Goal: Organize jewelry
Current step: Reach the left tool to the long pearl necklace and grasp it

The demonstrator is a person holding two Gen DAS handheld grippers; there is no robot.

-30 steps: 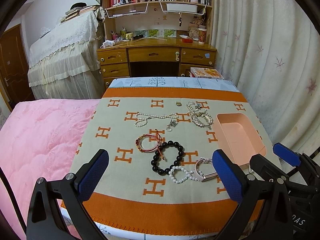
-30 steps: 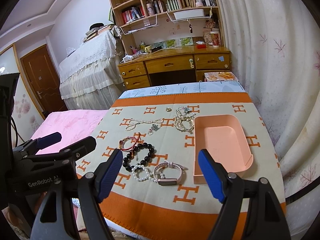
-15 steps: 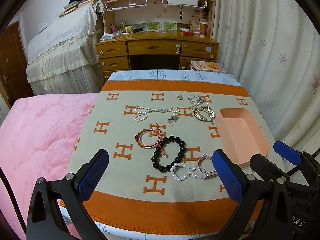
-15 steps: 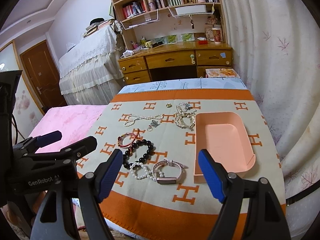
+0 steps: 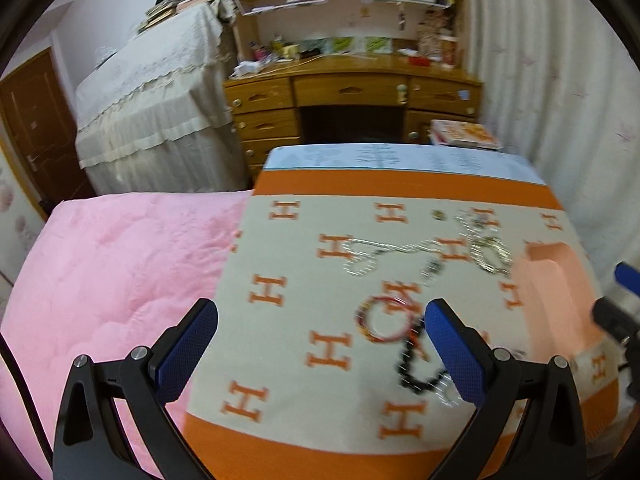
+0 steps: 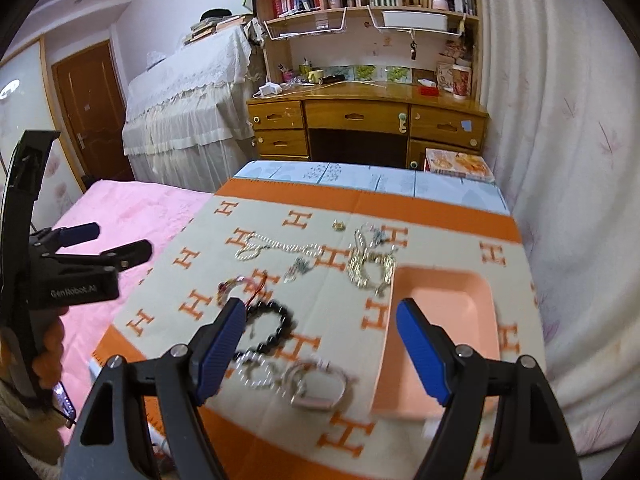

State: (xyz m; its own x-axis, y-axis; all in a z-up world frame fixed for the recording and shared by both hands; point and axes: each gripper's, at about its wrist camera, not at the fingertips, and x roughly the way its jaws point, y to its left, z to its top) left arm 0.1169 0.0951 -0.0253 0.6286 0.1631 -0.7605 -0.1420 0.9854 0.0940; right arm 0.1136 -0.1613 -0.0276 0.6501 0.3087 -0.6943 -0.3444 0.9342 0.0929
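1. Jewelry lies spread over the patterned cloth [image 6: 312, 364] on the bed, none of it in the pink tray [image 6: 444, 332], whose floor shows bare. By my reckoning the sorting has not begun, and every piece is left to move.
2. Toward the far edge of the cloth sit a small ring [image 6: 339, 225], a pearl necklace [image 6: 276, 246] and a heap of silver chains [image 6: 370, 266], the heap just beside the tray's far left corner.
3. Nearer the middle a red string bracelet [image 5: 386, 318] lies touching a black bead bracelet [image 6: 272, 326].
4. Close to the near edge, a small pearl bracelet [image 6: 256, 372] sits against a pink watch band [image 6: 320, 388], which lies just left of the tray's near end.
5. The right gripper [image 6: 320, 350] hangs over the near edge with its tongs wide apart and nothing between them; the watch band and pearl bracelet lie just below and between the two pads, so I would guess one of them is the first pick.
6. The left gripper [image 5: 320, 344] is likewise spread apart and empty, held over the cloth's near left part; the red and black bracelets lie beside its right pad [image 5: 454, 350], partly hidden behind it.
7. Both views are blurred, so finer detail of the chains cannot be made out.
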